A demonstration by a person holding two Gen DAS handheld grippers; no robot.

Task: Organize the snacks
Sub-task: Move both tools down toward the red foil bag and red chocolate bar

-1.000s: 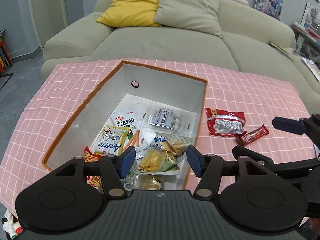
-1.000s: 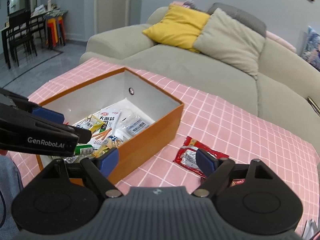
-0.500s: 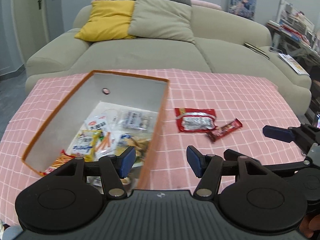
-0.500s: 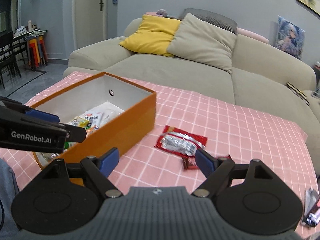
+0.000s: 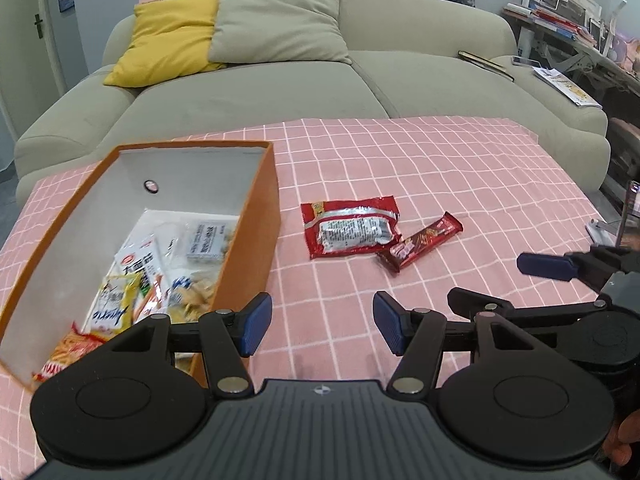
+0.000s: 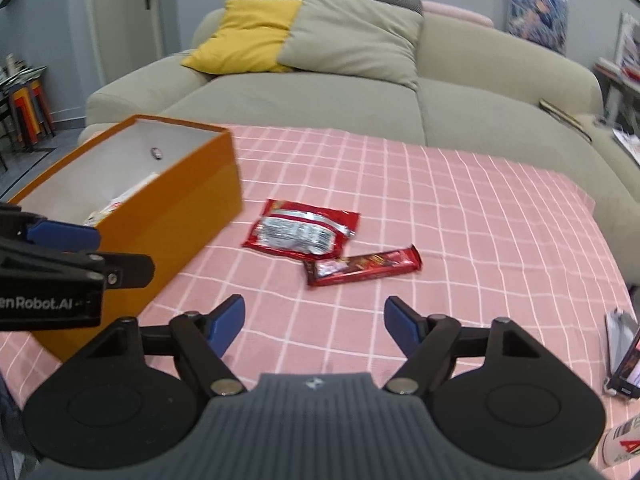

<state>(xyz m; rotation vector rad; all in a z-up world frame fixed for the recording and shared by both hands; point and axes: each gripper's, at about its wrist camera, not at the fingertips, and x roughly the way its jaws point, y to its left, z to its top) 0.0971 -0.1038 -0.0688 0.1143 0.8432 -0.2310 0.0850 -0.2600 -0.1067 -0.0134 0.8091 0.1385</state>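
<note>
- You've swung both grippers off the orange box (image 5: 256, 240) and toward the loose snacks; a second ago the left camera looked straight down into the box, now the box sits at its left edge.
- Left gripper (image 5: 316, 326): jaws released, wide apart, nothing between them, same spread as a second ago.
- Right gripper (image 6: 314, 326): jaws are closing a bit but stand apart, empty, only tablecloth between them.
- Means, by my read: one drop-off is done and you're lining up the next pick, not yet at it.
- Two snacks are left outside the box: red packet (image 6: 300, 234) lying flat just right of the box, and red bar (image 6: 362, 266) just beside it, corner touching or slightly overlapping the packet, can't tell which.
- Both lie ahead of the right gripper, near but apart from its fingertips. The bar is the closer one.
- The box already holds several packs: yellow bag (image 5: 114, 306), white pack (image 5: 142, 262), others blurred.
- Surface: table under a pink checked tablecloth (image 6: 460, 208), slightly wrinkled at the right side. A thin wrapper on cloth may slide or bunch when pinched, so go low.
- A phone on a stand (image 6: 624, 360) sits at the right table edge.
- Room: beige sofa (image 5: 256, 96) behind the table with a yellow cushion (image 5: 168, 36) and a grey cushion (image 5: 276, 20); cluttered shelf far right, door far left.
</note>
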